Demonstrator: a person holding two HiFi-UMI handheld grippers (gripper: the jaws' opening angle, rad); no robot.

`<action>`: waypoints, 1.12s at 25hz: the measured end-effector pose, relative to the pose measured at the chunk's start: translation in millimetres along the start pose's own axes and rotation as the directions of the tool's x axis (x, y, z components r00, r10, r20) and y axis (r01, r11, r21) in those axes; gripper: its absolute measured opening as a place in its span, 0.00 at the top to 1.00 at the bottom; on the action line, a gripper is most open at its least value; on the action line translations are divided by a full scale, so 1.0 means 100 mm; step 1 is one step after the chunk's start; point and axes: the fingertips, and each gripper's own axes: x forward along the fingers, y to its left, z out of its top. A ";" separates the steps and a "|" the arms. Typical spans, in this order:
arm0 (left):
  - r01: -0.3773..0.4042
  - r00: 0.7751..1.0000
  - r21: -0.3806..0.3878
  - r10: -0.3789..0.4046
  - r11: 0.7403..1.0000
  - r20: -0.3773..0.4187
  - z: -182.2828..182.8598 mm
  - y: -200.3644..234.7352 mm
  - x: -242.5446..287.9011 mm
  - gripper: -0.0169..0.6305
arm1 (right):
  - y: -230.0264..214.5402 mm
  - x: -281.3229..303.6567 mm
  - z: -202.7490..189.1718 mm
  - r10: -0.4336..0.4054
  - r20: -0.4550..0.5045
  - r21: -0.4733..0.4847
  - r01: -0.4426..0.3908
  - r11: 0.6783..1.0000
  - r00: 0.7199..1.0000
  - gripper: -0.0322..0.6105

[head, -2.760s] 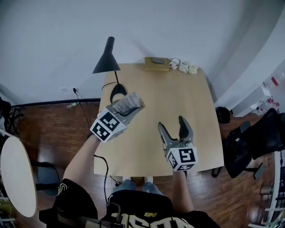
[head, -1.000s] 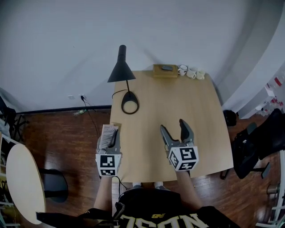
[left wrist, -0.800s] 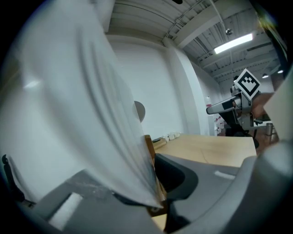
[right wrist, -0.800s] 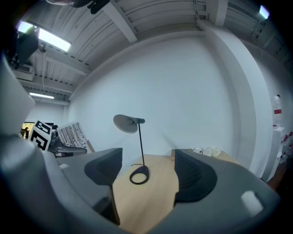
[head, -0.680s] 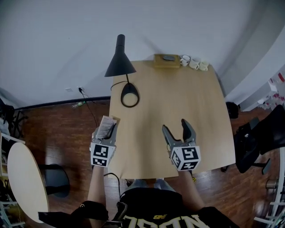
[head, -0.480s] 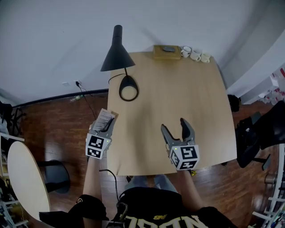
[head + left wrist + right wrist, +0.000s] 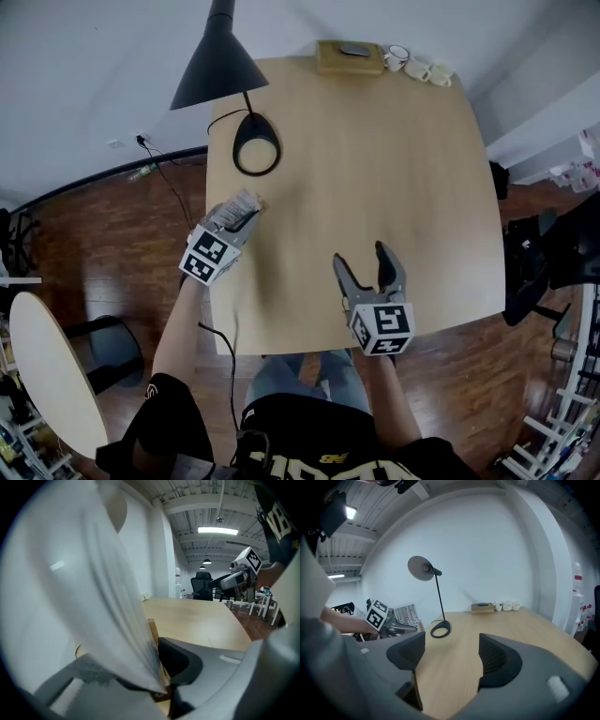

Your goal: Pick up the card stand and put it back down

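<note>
The card stand [image 7: 240, 205] is a pale printed sheet in a small wooden base. My left gripper [image 7: 236, 219] is shut on it at the table's left edge, just in front of the lamp base. In the left gripper view the stand [image 7: 117, 620] fills the left half, with its wooden base [image 7: 153, 639] pinched between the jaws of the left gripper [image 7: 161, 670]. The right gripper view shows the stand [image 7: 405, 615] held at the left. My right gripper [image 7: 367, 268] is open and empty above the table's front part, and it shows as the right gripper [image 7: 452, 654] in its own view.
A black desk lamp [image 7: 217, 64] with a round base [image 7: 256, 152] stands at the wooden table's [image 7: 394, 178] back left. A wooden box [image 7: 350, 56] and small cups [image 7: 424, 68] sit at the far edge. A round white table [image 7: 42, 370] is left, a black chair [image 7: 553, 262] right.
My left gripper, with the card stand in it, has moved from beside the table's left edge inward and up toward the lamp base. The right gripper has stayed open in place.
</note>
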 end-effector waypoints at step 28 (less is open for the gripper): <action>0.628 0.748 0.341 -0.664 0.699 -0.018 1.57 -1.79 3.98 0.89 | -1.79 -0.34 -0.78 -0.225 0.055 0.169 0.213 0.962 0.973 0.40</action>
